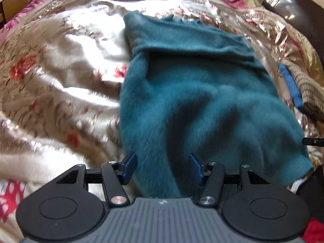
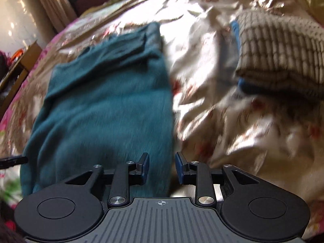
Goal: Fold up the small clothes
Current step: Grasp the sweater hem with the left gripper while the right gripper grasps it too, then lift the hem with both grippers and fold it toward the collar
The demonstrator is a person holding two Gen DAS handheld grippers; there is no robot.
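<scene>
1. On the bed [image 1: 60,64], over the shiny floral cover, lies the teal sweater [image 1: 198,93], spread lengthwise from the near edge toward the far side, sleeves apparently tucked across the far part.
2. Off to the right, well apart from it, sits a checked folded garment [image 2: 283,52] on top of a blue piece [image 2: 249,85]; probably earlier work finished.
3. Judged step: side folds seemingly done, near hem about to be taken for the lengthwise fold toward the collar.
4. Left claw [image 1: 163,167]: spread wide, released, gripping nothing; teal fabric of the near hem between the blue pads [image 1: 129,166], contact not certain through the motion blur.
5. Right claw [image 2: 162,167]: partly spread, likewise released and empty; straddles the sweater's right near edge, one pad over teal cloth, the other over the bed cover.
6. Next move calls for lowering both claws onto the two near corners, pinching through all layers, then lifting evenly and carrying the hem to the far end.
7. Risk: fuzzy, thick knit may slip or only the top layer may be caught, undoing the tucked sleeves.
</scene>
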